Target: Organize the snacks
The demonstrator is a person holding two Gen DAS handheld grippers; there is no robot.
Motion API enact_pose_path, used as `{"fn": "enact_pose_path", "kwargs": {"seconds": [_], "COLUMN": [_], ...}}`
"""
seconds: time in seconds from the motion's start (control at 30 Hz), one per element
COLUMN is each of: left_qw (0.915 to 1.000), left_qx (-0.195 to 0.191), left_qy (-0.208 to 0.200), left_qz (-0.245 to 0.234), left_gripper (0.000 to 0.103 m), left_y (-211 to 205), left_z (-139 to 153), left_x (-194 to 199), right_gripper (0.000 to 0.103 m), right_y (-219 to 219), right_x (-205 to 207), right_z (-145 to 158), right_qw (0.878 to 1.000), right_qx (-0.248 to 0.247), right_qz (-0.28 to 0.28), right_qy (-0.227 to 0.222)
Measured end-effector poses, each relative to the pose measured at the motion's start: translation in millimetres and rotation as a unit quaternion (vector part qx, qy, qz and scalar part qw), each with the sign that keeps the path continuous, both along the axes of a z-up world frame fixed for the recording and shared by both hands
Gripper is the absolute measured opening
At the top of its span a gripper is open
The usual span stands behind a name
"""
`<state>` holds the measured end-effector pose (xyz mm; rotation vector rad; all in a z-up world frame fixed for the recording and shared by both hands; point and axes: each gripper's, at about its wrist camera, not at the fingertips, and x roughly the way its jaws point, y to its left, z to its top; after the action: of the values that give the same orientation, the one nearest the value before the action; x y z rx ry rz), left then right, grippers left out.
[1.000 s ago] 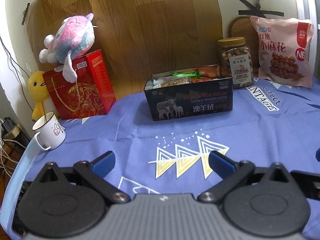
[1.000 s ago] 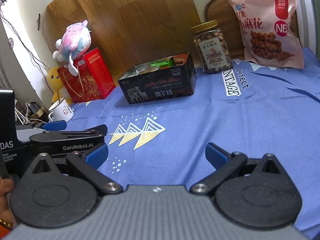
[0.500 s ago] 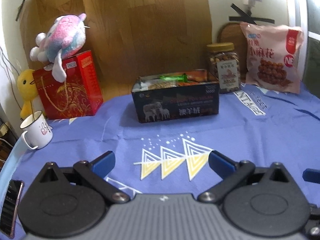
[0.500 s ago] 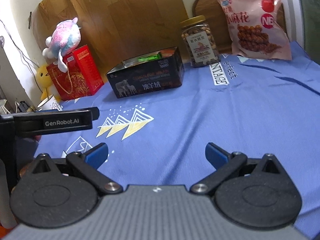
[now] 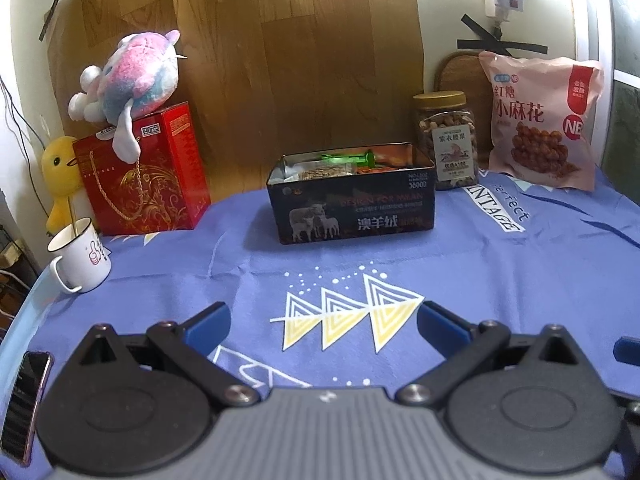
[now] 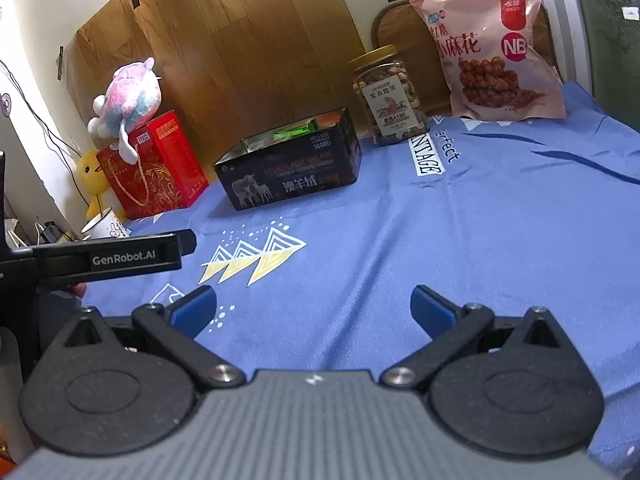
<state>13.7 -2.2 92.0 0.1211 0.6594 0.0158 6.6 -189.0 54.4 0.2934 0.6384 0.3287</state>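
A black tin box (image 5: 352, 206) with sheep printed on it stands open at the back middle of the blue cloth, holding several snack packets, one green. It also shows in the right wrist view (image 6: 292, 174). To its right stand a clear jar of nuts (image 5: 447, 142) (image 6: 387, 98) and a pink snack bag (image 5: 542, 120) (image 6: 496, 46) against the wall. My left gripper (image 5: 322, 322) is open and empty, well short of the box. My right gripper (image 6: 314, 308) is open and empty, near the front of the cloth.
A red gift box (image 5: 140, 172) with a plush toy (image 5: 128, 80) on top stands at the back left, with a yellow duck (image 5: 60, 176) and a white mug (image 5: 80, 256) beside it. A phone (image 5: 24, 400) lies at the left edge. The left gripper's body (image 6: 108, 258) shows at the right view's left.
Both grippers have pulled back and risen a little, so the box, jar and bag look farther off. Both stay open and empty.
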Motion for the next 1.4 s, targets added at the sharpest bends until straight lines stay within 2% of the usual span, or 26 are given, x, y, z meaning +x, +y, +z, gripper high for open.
{"fn": "enact_pose_path", "kwargs": {"seconds": [0.8,1.4], "left_qw": [0.9999,0.9999], "left_qx": [0.008,-0.007], "left_qy": [0.003,0.012], "left_qz": [-0.006,-0.002], "left_gripper": [0.103,0.103], "left_y": [-8.7,0.1], "left_z": [-1.7,-9.7], "left_x": [-1.5,6.9], "right_gripper": [0.103,0.103], "right_y": [-9.2,-1.8], "right_x": [-7.2,1.8], "right_z": [-8.0,-10.1], "right_qw": [1.0,1.0], "right_qx": [0.014,0.005], "right_qz": [-0.009,-0.001], "right_qy": [-0.003,-0.003]}}
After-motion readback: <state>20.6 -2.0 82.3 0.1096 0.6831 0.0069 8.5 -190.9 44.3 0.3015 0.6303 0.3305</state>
